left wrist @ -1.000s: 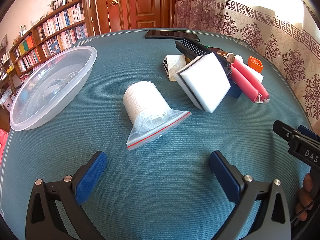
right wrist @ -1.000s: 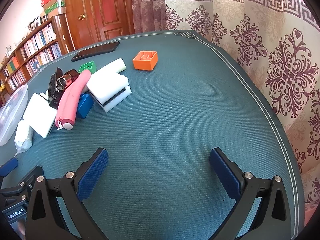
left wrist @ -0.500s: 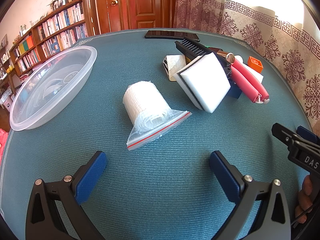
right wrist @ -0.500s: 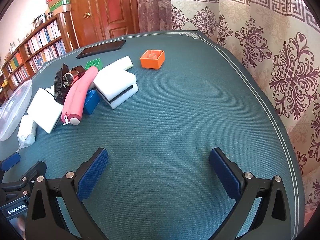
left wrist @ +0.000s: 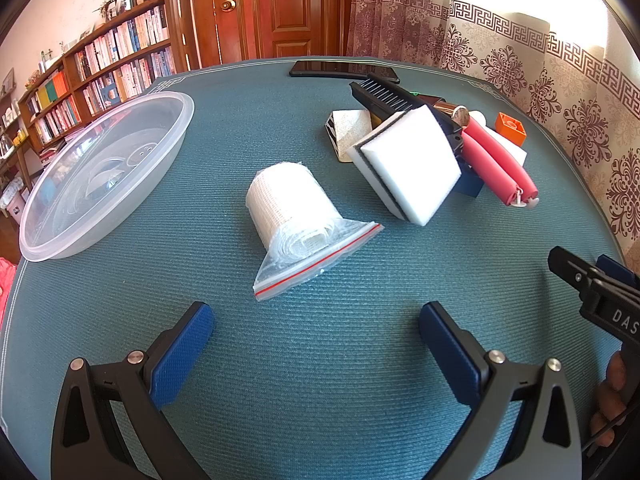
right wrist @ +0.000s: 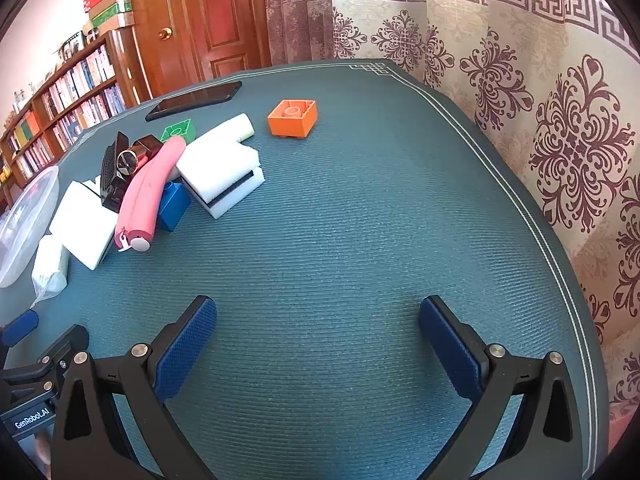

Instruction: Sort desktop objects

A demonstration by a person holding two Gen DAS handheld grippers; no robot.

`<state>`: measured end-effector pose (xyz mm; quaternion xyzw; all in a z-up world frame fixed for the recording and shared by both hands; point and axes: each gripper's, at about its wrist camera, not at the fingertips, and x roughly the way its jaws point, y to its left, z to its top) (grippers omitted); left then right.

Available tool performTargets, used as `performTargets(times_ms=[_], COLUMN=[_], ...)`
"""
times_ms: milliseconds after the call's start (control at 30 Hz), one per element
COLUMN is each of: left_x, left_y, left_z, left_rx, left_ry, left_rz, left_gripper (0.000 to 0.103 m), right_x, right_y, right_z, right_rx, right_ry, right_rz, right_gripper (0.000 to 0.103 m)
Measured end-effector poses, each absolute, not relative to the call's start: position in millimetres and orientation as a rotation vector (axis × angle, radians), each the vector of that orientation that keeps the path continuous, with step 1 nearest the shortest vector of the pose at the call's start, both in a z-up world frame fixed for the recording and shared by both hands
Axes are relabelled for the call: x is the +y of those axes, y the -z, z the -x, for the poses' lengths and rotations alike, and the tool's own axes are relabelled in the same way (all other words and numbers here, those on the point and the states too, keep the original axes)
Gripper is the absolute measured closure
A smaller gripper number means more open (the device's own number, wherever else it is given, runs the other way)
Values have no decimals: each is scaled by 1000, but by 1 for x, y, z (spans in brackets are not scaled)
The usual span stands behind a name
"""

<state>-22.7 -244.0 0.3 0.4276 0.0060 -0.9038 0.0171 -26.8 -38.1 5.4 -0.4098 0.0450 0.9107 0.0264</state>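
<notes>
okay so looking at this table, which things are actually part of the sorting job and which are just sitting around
Likely to sort: bagged gauze roll, two white sponges, pink tube, black comb, orange brick, green brick, blue brick, clear bowl.

Probably just lying about: phone, bookshelf, curtain, door.

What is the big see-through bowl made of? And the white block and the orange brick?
The bowl looks like thin clear plastic: you can see the table through it, and it shines. The white block seems to be soft foam sponge, matte, with a dark layer along its edge. The orange brick looks like hard, smooth plastic with crisp corners, probably a toy building block.
</notes>
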Motion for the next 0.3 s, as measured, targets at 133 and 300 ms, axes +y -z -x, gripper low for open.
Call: performTargets(times_ms=[133, 300], left_x=[-244, -244], left_y=[0, 0], left_z=[23, 23], left_rx=[19, 19], left_ry=[2809, 2809], left_rz=[-1329, -1329], left_gripper=[0, 0], right_x=[-37, -37], right_y=[-5, -5], right_z=[25, 25], right_rx=[145, 142], right_ry=[-2813, -2813], right_rz=[1265, 1266], right_gripper=[0, 0])
